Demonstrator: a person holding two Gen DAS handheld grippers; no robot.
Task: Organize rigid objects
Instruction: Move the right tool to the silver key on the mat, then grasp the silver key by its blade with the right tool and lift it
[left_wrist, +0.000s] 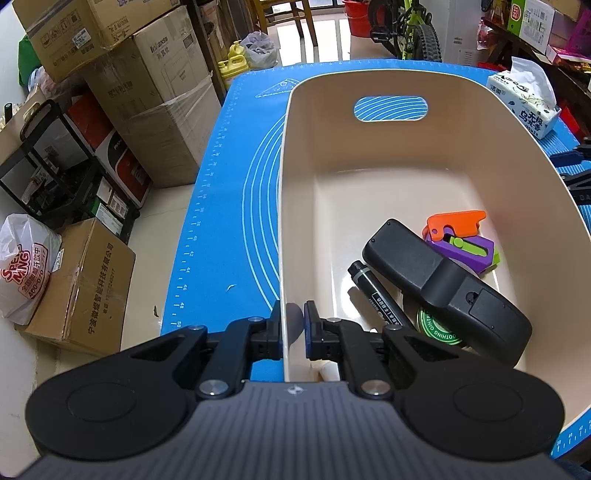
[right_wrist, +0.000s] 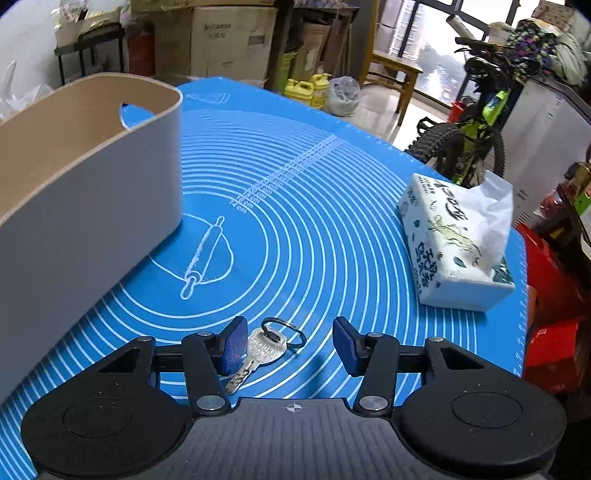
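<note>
One blue mat (right_wrist: 332, 229) fronts stacked cardboard boxes (left_wrist: 147, 74).

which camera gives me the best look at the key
The right wrist view. The key lies flat on the blue mat between the open right tongs, ring and teeth plainly visible. The left wrist view shows none of it, only the left tongs at the bin wall.

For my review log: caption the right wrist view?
Open right tongs straddle a key on the blue mat, beside the bin.
</note>
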